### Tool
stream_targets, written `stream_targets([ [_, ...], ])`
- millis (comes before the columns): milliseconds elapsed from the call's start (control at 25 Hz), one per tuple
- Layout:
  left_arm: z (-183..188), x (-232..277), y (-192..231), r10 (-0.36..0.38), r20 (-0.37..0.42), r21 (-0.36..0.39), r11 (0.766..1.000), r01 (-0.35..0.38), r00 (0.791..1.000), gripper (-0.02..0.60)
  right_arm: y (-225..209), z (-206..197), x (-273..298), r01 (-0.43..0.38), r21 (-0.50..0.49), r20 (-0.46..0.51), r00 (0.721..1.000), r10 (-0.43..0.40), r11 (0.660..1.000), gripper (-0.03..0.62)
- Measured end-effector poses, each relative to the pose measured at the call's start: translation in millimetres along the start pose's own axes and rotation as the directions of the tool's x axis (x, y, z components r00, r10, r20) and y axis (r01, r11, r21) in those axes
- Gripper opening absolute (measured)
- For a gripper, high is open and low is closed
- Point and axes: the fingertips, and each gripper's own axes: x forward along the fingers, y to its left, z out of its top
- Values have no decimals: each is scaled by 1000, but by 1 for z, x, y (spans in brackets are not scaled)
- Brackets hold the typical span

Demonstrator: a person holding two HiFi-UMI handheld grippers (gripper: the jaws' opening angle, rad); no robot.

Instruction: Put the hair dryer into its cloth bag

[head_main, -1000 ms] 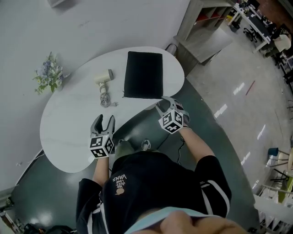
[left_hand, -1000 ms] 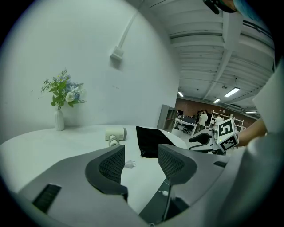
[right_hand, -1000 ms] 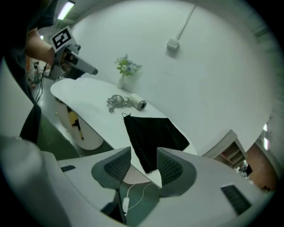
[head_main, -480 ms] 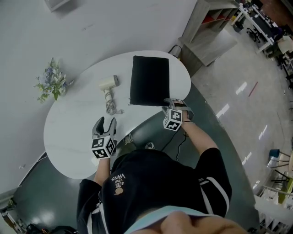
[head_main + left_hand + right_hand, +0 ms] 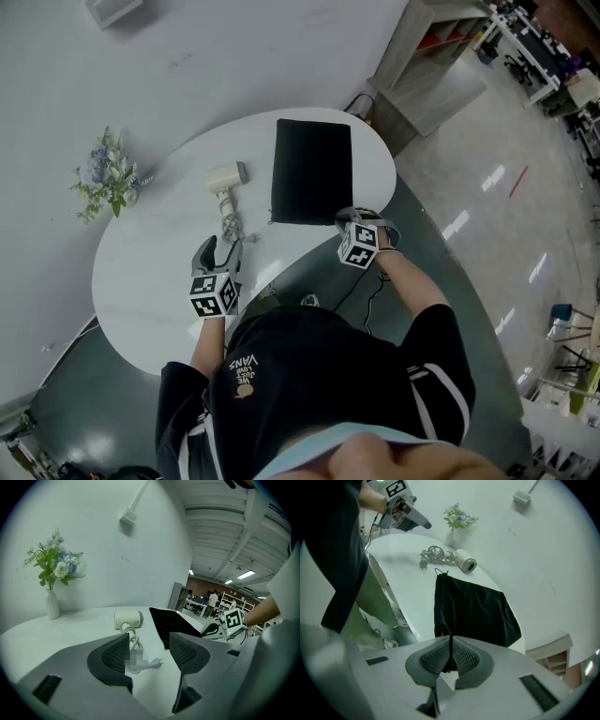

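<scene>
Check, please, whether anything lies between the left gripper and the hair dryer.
Only the dryer's own coiled cord lies on the table between the left gripper, whose empty jaws are opening, and the hair dryer. Nothing else visible is in the way.

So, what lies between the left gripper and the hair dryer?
Its coiled cord and plug, on the white table; the left gripper view shows it.

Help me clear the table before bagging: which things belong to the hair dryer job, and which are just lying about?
Job: hair dryer with its cord; black cloth bag; right tool, shut on the bag's near edge; left tool, jaws opening, empty.
Lying about: vase of flowers.
</scene>
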Motion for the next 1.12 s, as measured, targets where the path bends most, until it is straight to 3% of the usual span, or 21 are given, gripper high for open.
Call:
stream_targets([
  [120, -3, 19, 5, -16, -38, 15, 1000, 16, 999, 299, -4, 9, -5, -49, 166, 43, 998, 43, 985, 49],
  [280, -7, 45, 17, -8, -80, -3, 1000, 7, 997, 322, -10, 31, -15, -113, 351, 129, 989, 72, 930, 48],
  [560, -2, 92, 50, 66, -172, -19, 997, -70, 983, 342, -30, 71, -23, -225, 632, 301, 953, 33, 742, 48],
  [680, -5, 111, 54, 54, -250, -49, 996, -69, 967, 344, -36, 83, -28, -264, 689, 348, 938, 11, 675, 48],
  [800, -20, 129, 61, 54, -336, -77, 993, -85, 940, 344, -40, 91, -32, -292, 720, 381, 924, -8, 630, 48],
  [1000, -41, 141, 65, 87, -456, -54, 991, -125, 885, 342, -44, 98, -41, -312, 740, 413, 910, -36, 596, 48],
  [1120, -40, 148, 73, 146, -465, 4, 987, -162, 873, 341, -47, 98, -44, -318, 754, 424, 904, -56, 575, 48],
])
